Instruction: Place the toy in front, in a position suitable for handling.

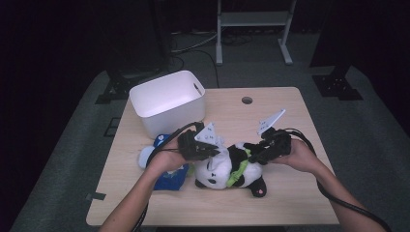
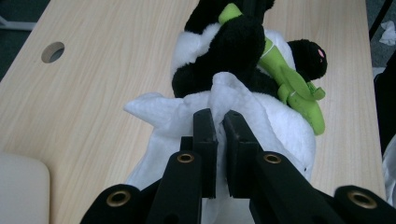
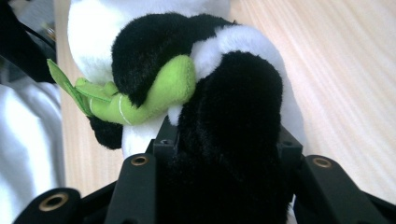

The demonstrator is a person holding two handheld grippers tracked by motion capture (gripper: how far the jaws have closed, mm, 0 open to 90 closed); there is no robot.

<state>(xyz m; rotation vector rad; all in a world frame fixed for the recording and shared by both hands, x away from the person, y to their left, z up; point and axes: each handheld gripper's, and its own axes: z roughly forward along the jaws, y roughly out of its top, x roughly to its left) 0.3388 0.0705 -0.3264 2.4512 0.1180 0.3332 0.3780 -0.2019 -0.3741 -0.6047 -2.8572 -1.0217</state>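
A black-and-white panda plush point(image 1: 217, 170) with a green bamboo piece point(image 1: 237, 172) lies on the wooden table point(image 1: 290, 193), near its front. My left gripper point(image 1: 212, 151) reaches in from the left. In the left gripper view its jaws point(image 2: 220, 116) are shut on a raised fold of white plush fabric point(image 2: 224, 91) on the panda point(image 2: 243, 51). My right gripper point(image 1: 252, 152) comes from the right. Its jaws point(image 3: 224, 137) are shut on a thick black limb point(image 3: 233, 116) of the panda, just below the green bamboo point(image 3: 154, 95). Both fingertips are buried in the fur.
A white tub point(image 1: 167, 99) stands at the back left of the table. A blue item point(image 1: 171, 178) and a white round thing point(image 1: 144, 156) lie under my left forearm. A cable hole point(image 1: 247, 100) sits at the back middle. Bare wood lies to the right.
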